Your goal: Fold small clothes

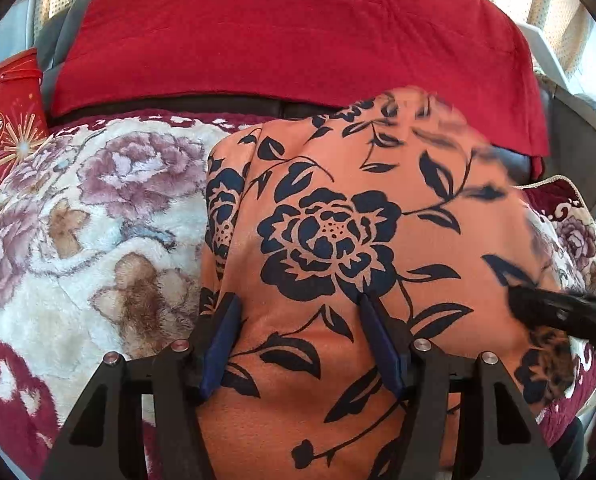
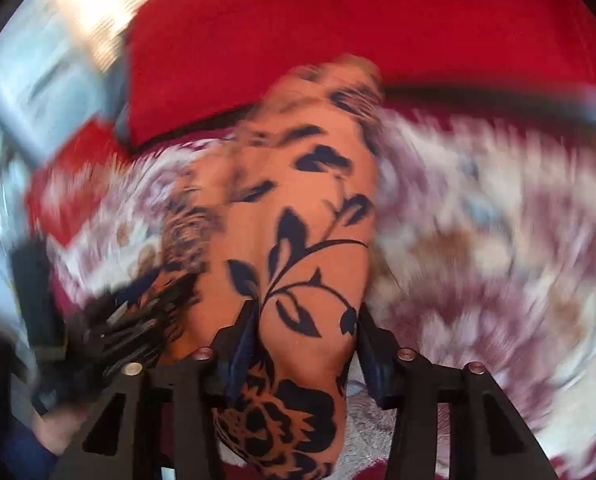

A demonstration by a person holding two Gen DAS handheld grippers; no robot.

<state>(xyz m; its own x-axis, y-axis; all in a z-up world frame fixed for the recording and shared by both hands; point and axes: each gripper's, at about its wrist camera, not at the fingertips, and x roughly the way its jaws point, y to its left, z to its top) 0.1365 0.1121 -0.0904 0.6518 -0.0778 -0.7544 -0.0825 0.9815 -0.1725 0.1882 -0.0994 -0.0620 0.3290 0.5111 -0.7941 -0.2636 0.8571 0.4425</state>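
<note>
An orange garment (image 1: 338,208) printed with dark blue flowers lies folded on a plush floral blanket (image 1: 98,208). My left gripper (image 1: 300,320) hovers over its near part, open, with the cloth lying flat under the blue pads (image 1: 222,336). A black finger of my right gripper (image 1: 558,314) reaches in over the garment's right edge. In the blurred right wrist view, the right gripper (image 2: 308,332) stands open astride a raised ridge of the garment (image 2: 298,216). The cloth fills the gap between its fingers. The left gripper (image 2: 130,320) shows as a dark blur at the left.
A red cloth (image 1: 290,28) covers the sofa back behind the garment. A red printed snack box (image 1: 6,132) stands at the far left on the blanket. Bright curtains fill the window at the back.
</note>
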